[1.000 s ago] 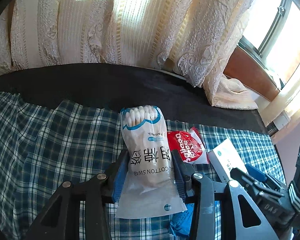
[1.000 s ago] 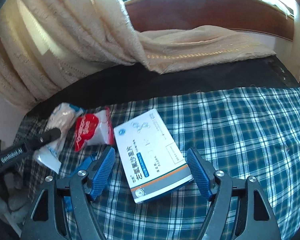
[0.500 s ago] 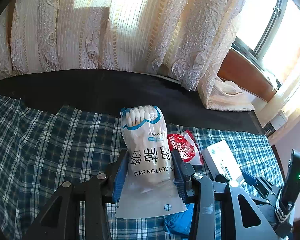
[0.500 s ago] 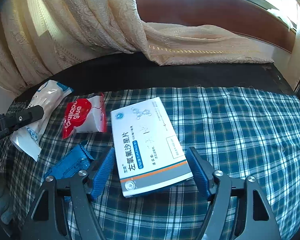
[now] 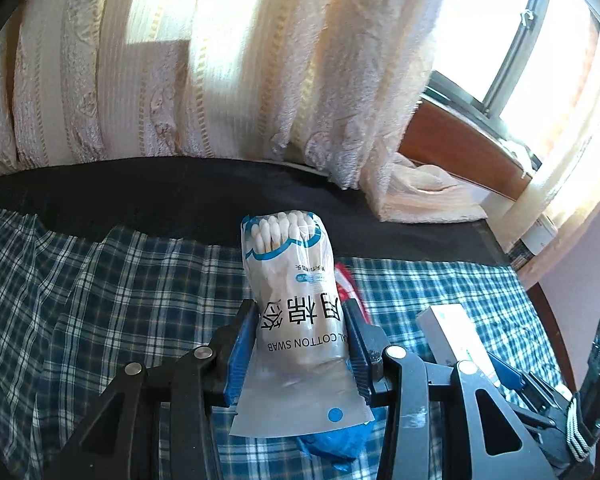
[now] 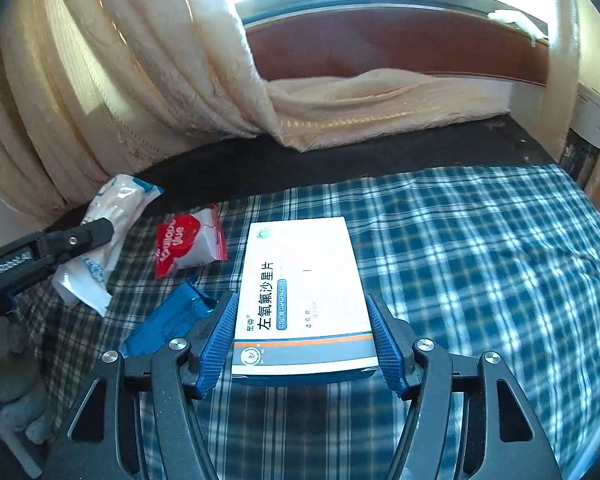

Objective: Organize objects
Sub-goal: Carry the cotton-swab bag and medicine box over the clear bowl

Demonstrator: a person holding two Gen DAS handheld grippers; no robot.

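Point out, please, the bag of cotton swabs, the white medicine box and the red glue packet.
bag of cotton swabs (image 5: 296, 312): left wrist view, on the printed front.
white medicine box (image 6: 300, 280): right wrist view, on the top face.
red glue packet (image 6: 176, 242): right wrist view, on the red printed part.

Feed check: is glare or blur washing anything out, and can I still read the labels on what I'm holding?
Left wrist view: the window is blown out and the curtain is motion-smeared, but the cotton swab bag print is sharp. Right wrist view: the upper window is overexposed and the plaid cloth is slightly blurred, yet the medicine box text reads fine. Fisheye bends both views' edges.
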